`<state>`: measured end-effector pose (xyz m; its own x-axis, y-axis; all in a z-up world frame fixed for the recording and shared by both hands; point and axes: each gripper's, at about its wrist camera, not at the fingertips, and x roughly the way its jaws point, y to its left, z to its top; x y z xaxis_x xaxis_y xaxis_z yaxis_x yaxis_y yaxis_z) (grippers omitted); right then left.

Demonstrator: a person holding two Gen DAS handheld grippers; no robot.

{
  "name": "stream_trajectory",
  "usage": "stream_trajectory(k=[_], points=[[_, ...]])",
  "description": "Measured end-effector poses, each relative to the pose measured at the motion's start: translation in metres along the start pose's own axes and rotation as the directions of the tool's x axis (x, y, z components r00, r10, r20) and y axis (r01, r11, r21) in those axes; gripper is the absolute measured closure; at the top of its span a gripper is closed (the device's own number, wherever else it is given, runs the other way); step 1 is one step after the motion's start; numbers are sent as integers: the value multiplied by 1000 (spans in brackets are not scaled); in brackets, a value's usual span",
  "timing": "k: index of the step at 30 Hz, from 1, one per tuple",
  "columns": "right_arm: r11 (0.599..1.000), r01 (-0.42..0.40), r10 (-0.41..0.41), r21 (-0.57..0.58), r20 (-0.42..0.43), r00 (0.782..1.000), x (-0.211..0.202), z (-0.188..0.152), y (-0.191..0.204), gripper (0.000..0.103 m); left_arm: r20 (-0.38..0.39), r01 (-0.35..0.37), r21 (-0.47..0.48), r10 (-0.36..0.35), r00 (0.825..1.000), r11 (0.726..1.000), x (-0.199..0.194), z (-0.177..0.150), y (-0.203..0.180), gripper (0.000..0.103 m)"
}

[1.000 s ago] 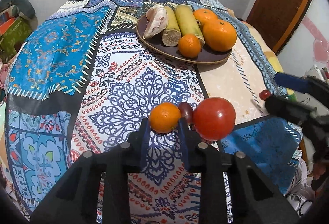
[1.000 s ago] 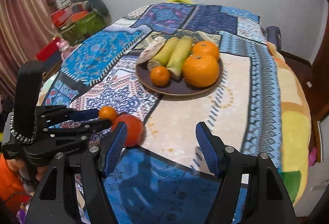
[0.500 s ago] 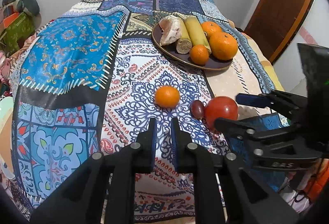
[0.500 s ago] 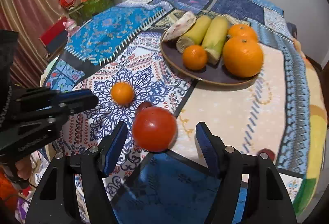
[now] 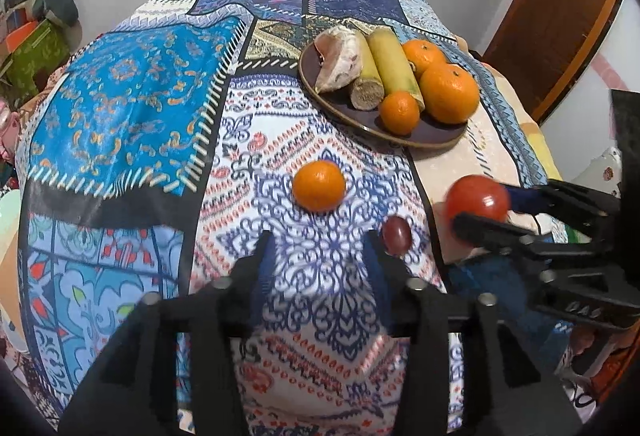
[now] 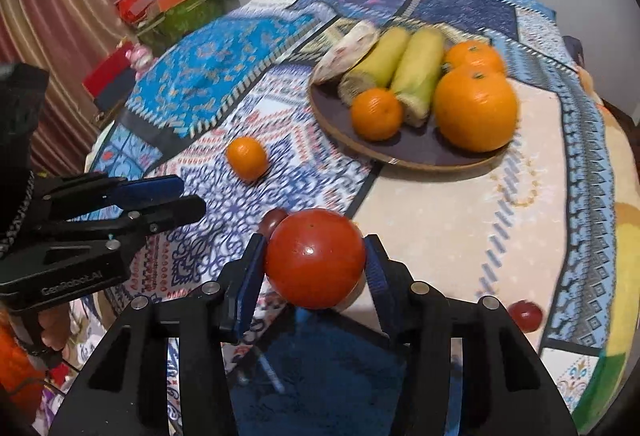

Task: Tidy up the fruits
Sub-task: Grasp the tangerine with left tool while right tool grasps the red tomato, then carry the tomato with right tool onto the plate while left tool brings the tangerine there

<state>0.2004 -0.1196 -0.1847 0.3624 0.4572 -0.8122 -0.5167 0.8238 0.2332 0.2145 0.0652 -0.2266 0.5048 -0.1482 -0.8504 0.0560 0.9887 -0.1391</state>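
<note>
A red tomato [image 6: 315,258] sits between the pads of my right gripper [image 6: 316,264], which is shut on it; it also shows in the left wrist view [image 5: 476,198]. A small orange [image 5: 319,185] lies on the patterned cloth ahead of my left gripper [image 5: 318,250], which is open and empty; the orange also shows in the right wrist view [image 6: 247,157]. A small dark red fruit [image 5: 396,231] lies by my left gripper's right finger. A brown plate [image 6: 416,152] holds oranges, two yellow-green stalks and a pale peeled piece.
A second small red fruit [image 6: 525,315] lies near the table's right edge. Boxes and a green basket [image 6: 176,10] stand beyond the table's left side. A brown door [image 5: 560,8] is at the right.
My right gripper has closed on the tomato. My left gripper has opened and sits back from the small orange.
</note>
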Motion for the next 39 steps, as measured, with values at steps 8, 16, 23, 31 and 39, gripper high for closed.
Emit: stream_trajectory(k=[8,16,23,31,39], points=[[997,72,-74,32,74,995,-23,11,-29,58,-26,0,-11,0,1000,1000,29,27,0,53],[993,89,-97,81,104,990,-31,17,-54,58,-38,-9,-2,9,999,1000,48,34,0,69],[992,90,-103,90,146,984,-38,33,-64,58,16,11,4,-11,1000,1000,33,46,-4,69],[993,90,-103,72,208,973,-39,66,-65,58,86,41,38,-44,995,998,22,75,-22,69],[995,90,-97,43,219,971,-19,95,-65,57,73,58,45,-61,995,997,42,88,-27,69]])
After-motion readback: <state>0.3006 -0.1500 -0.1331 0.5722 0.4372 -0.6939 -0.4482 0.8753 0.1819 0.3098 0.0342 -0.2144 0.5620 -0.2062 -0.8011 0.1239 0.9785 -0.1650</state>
